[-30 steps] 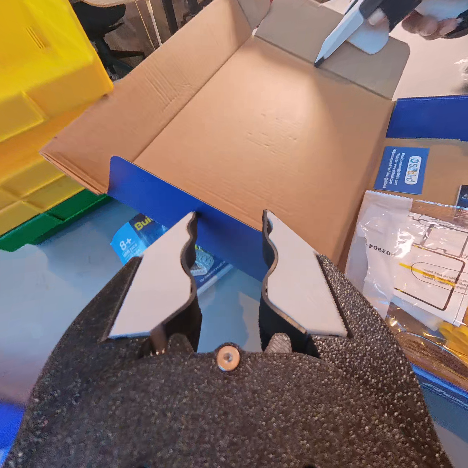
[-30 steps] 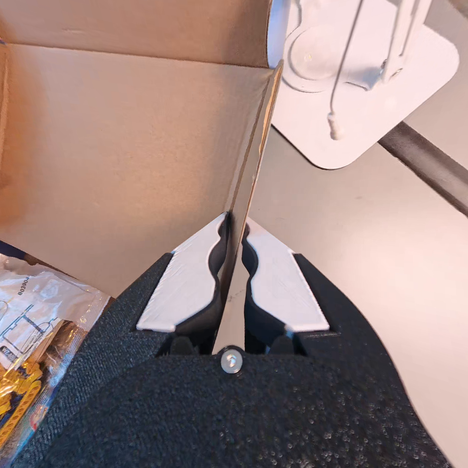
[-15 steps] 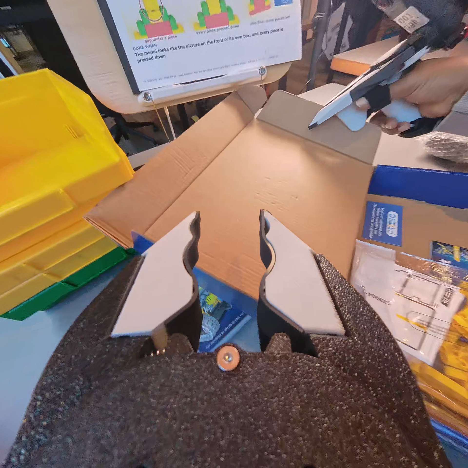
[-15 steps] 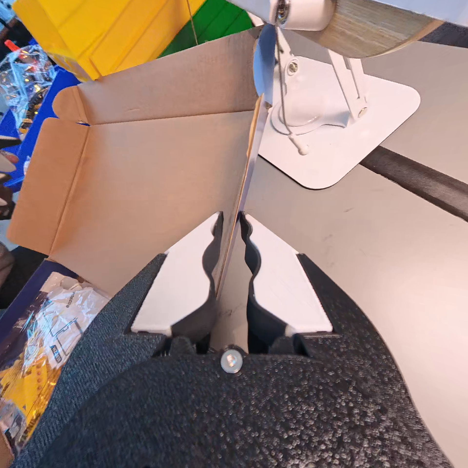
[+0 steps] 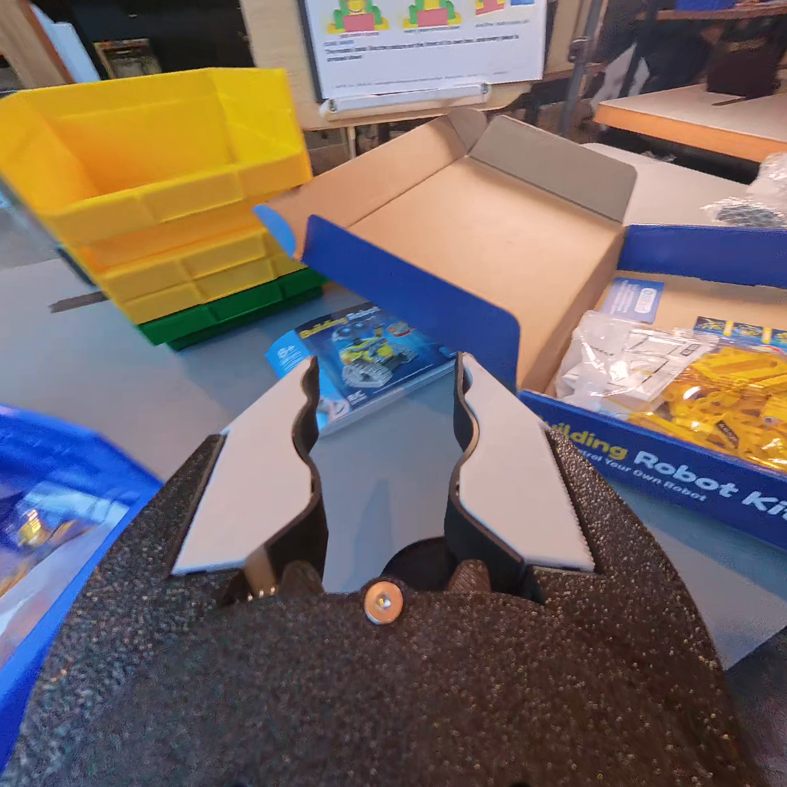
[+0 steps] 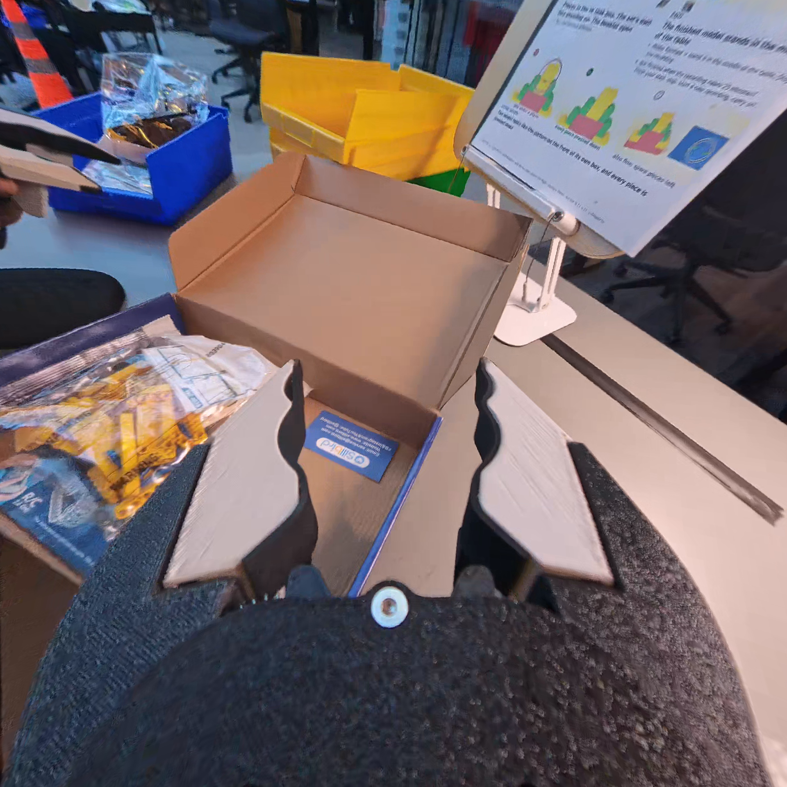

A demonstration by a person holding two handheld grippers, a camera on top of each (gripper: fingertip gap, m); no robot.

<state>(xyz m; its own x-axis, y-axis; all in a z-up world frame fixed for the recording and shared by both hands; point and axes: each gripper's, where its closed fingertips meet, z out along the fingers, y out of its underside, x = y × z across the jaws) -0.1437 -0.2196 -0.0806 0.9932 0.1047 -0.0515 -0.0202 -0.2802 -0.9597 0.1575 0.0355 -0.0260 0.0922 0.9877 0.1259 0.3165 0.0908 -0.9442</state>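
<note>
1. Your left gripper hangs with jaws apart, empty, above the booklet beside the box lid.
2. Your right gripper gapes empty over the box's right wall, near the blue card.

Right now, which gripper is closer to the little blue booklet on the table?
Left. The left gripper hovers open just in front of the booklet; the right gripper is open over the box's far corner.
</note>
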